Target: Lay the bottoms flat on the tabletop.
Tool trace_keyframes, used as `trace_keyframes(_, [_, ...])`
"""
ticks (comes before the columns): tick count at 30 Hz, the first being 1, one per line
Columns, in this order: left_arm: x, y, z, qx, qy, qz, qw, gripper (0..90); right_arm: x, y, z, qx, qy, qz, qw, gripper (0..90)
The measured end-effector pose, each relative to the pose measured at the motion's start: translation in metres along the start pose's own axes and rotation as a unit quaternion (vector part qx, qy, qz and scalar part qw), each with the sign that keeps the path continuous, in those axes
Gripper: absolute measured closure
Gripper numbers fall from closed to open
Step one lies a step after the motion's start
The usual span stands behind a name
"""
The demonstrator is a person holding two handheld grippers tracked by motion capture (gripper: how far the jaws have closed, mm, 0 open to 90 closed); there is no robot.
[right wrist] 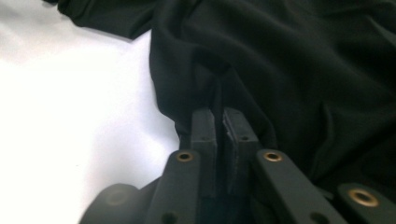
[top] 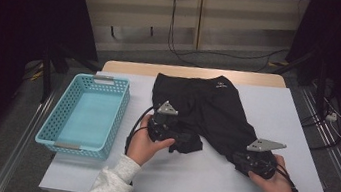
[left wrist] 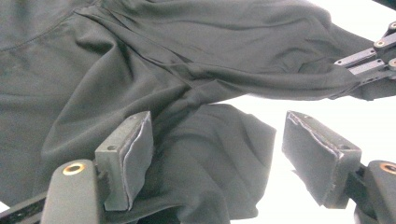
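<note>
Black shorts point(top: 207, 108) lie spread on the white table top point(top: 276, 116), waistband at the far side, both legs toward me. My left gripper point(top: 186, 141) sits at the left leg's end. In the left gripper view its jaws stand wide apart point(left wrist: 217, 158) over the bunched leg cloth point(left wrist: 205, 154), and the pads point(left wrist: 135, 149) do not press on it. My right gripper point(top: 241, 159) is at the right leg's hem. In the right gripper view its jaws point(right wrist: 218, 123) are together, with the edge of the black cloth point(right wrist: 303, 70) pinched between them. Part of the right gripper point(left wrist: 373, 60) shows top right in the left gripper view.
A light blue plastic basket point(top: 60, 111) stands at the table's left edge, nothing in it. The white top is bare in front of the shorts and to their right. Cables run on the floor beyond the table.
</note>
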State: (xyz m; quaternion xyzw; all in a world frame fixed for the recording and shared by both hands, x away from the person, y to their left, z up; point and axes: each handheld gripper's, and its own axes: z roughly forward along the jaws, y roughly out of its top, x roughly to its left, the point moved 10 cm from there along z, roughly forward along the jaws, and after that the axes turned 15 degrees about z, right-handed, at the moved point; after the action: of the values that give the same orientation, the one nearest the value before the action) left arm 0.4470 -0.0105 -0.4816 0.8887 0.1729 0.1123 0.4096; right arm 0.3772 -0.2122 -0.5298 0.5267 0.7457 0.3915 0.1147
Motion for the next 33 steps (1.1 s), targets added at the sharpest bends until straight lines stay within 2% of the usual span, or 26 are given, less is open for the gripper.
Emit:
trace_keyframes(2, [-0.001,0.0,0.001,0.0,0.002,0.0,1.0,25.3,0.0,0.004,-0.002,-0.004,0.012,0.017,0.9998,86.7])
trace_keyframes(5, [-0.001,0.001,0.0,-0.002,0.001,-0.001,1.0,25.3,0.003,0.012,-0.01,-0.015,0.02,0.017,0.9995,87.7])
trace_keyframes(8, [-0.001,0.0,0.001,0.0,-0.002,0.0,1.0,25.4,0.014,0.018,-0.019,-0.021,0.04,0.012,0.9989,87.8])
trace_keyframes(11, [-0.001,0.0,0.0,0.0,-0.004,0.001,1.0,25.3,0.017,0.024,-0.026,-0.031,0.045,0.01,0.9984,87.9])
trace_keyframes(14, [-0.001,0.001,0.002,-0.001,-0.001,0.0,1.0,25.3,0.021,0.026,-0.027,-0.033,0.069,0.017,0.9969,87.2])
trace_keyframes(17, [-0.003,0.003,0.002,-0.001,-0.005,0.004,1.0,25.3,0.013,0.026,-0.026,-0.039,0.05,0.022,0.9977,87.2])
trace_keyframes(19, [-0.003,0.003,0.003,-0.002,-0.005,0.002,1.0,25.3,0.005,0.026,-0.022,-0.044,0.04,0.04,0.9974,81.3])
trace_keyframes(21, [-0.004,0.002,0.004,0.003,-0.009,0.004,0.9999,25.3,-0.007,0.023,-0.016,-0.041,0.009,0.053,0.9977,76.4])
trace_keyframes(22, [-0.005,0.001,0.006,0.004,-0.008,0.006,0.9999,25.3,-0.014,0.021,-0.013,-0.037,-0.016,0.051,0.9979,75.9])
trace_keyframes(23, [-0.005,0.001,0.006,0.005,-0.008,0.007,0.9999,25.3,-0.017,0.019,-0.011,-0.03,-0.031,0.043,0.9981,75.8])
trace_keyframes(26, [-0.005,0.003,0.006,0.001,-0.01,0.006,0.9999,25.3,-0.016,0.021,-0.014,-0.042,-0.038,0.032,0.9979,74.2])
trace_keyframes(28, [-0.005,0.002,0.006,0.007,-0.011,0.009,0.9999,25.3,-0.016,0.023,-0.017,-0.047,-0.049,0.022,0.9974,74.0])
trace_keyframes(30, [-0.004,0.002,0.006,0.003,-0.008,0.004,1.0,25.3,-0.016,0.026,-0.02,-0.058,-0.048,0.018,0.997,74.1])
trace_keyframes(32, [-0.005,0.002,0.006,0.003,-0.009,0.005,0.9999,25.2,-0.011,0.027,-0.021,-0.06,-0.034,0.011,0.9976,77.9])
trace_keyframes(33, [-0.005,0.001,0.006,0.004,-0.01,0.006,0.9999,25.3,-0.007,0.026,-0.021,-0.052,-0.025,0.01,0.9983,79.0])
